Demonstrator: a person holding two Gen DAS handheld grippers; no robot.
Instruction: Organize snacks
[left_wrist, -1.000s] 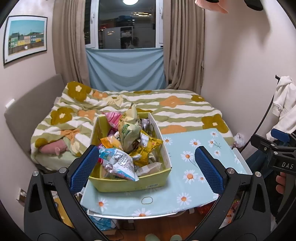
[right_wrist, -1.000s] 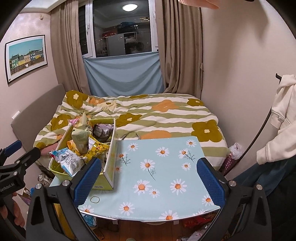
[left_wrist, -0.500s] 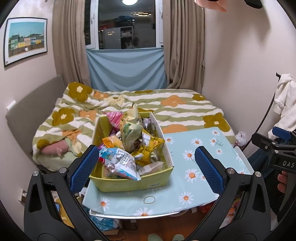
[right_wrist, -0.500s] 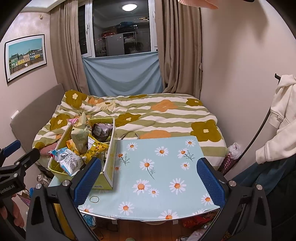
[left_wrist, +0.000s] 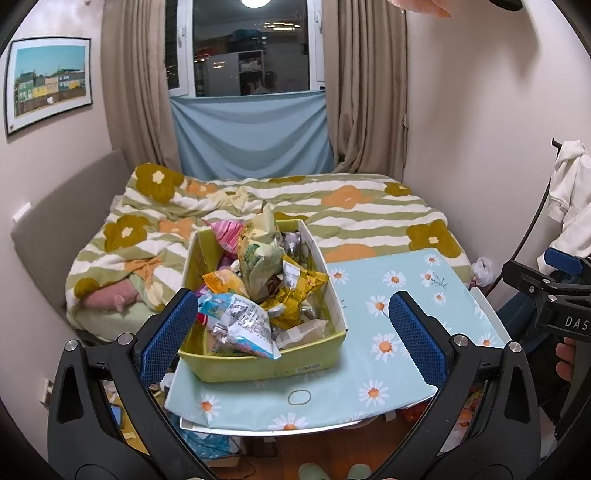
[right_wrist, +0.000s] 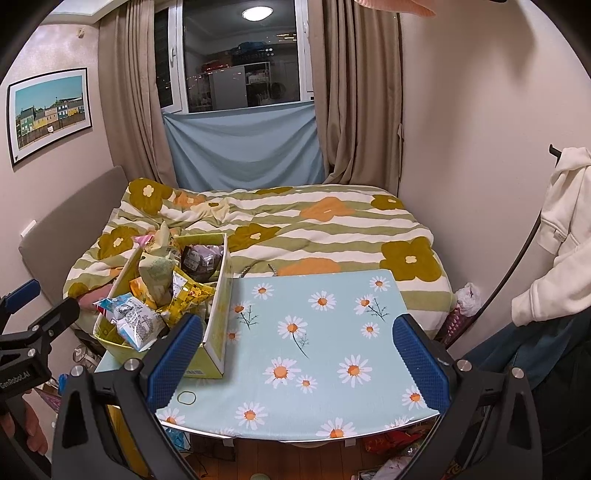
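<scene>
In the left wrist view, the left gripper (left_wrist: 293, 338) is held with jaws spread wide and empty above the near end of a yellow-green box (left_wrist: 258, 365) heaped with snack packets (left_wrist: 240, 325), which is set on the daisy-print table (left_wrist: 391, 369). In the right wrist view, the right gripper (right_wrist: 297, 354) is likewise held wide apart, with nothing gripped, over the bare cloth to the right of the box (right_wrist: 216, 325), and a rubber band (right_wrist: 186, 397) is seen just in front of the box.

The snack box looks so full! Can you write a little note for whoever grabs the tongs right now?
Left tongs: open, empty, held in front of the box.
Right tongs: open, empty, over the bare side of the table.
The yellow-green cardboard box heaped with crumpled snack packets sits on the left of the daisy-print blue tablecloth. A blue-and-white foil packet hangs over its near rim.
A small rubber band lies in front of the box.
Done: nothing is laid out.
Left: take the packets out and sort them on the free cloth.
</scene>
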